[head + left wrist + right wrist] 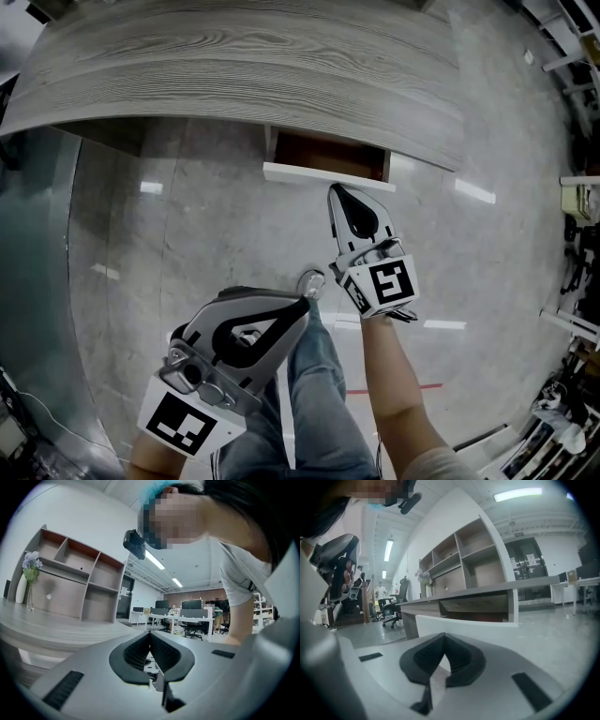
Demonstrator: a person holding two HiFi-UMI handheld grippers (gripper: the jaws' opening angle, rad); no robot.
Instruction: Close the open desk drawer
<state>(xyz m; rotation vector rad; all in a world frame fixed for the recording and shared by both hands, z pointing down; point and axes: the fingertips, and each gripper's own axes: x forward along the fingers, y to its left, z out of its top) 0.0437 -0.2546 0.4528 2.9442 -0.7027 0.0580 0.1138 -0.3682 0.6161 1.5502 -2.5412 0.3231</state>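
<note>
Just ahead of the right gripper, jaws together, the open drawer.

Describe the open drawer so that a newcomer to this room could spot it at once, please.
Find the long grey wood-grain desk. Under its front edge, a single drawer juts out. Its white front panel and reddish-brown inside set it apart from the grey surfaces around it.

No words, numbers or labels can be read anywhere.
</note>
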